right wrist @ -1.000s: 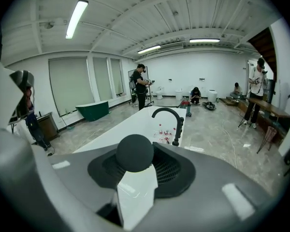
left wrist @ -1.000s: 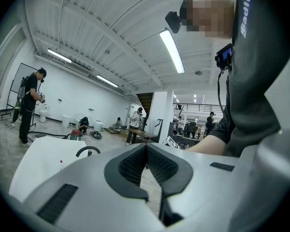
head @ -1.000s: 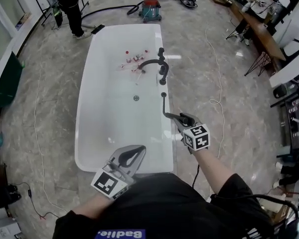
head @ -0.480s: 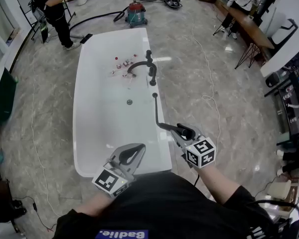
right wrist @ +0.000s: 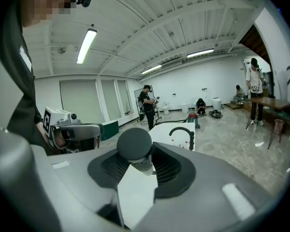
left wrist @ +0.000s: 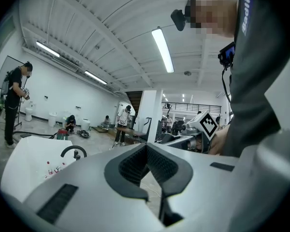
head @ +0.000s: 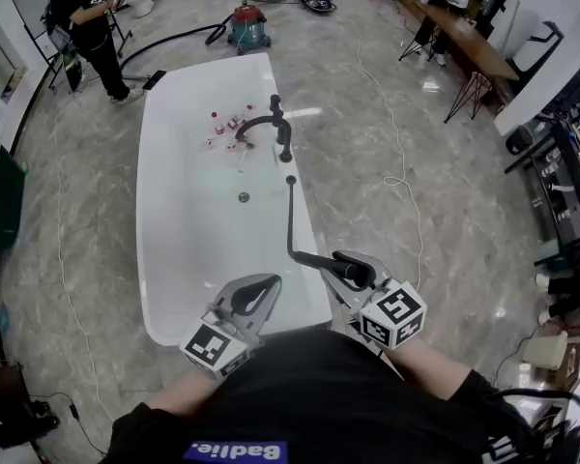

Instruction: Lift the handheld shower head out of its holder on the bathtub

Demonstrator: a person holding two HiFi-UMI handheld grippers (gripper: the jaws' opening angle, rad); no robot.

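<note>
The black handheld shower head (head: 340,268) is clear of its holder (head: 290,180) on the white bathtub rim (head: 314,259). My right gripper (head: 353,265) is shut on its handle, above the tub's near right corner. The black hose (head: 291,222) runs from it back to the holder. In the right gripper view the dark round head (right wrist: 134,145) sits between the jaws of that gripper (right wrist: 135,159). My left gripper (head: 263,286) hovers over the tub's near end, jaws shut with nothing in them. Its tips (left wrist: 146,145) meet in the left gripper view.
A black arched faucet (head: 267,124) stands on the rim beyond the holder. Small bottles (head: 227,124) lie in the tub. A red vacuum (head: 247,22), a standing person (head: 82,27) and tables (head: 464,42) are beyond. A cable (head: 398,133) crosses the marble floor at right.
My right gripper has risen and drawn back toward me with the shower head, pulling more hose out of the holder. The left gripper has stayed close to where it was.
</note>
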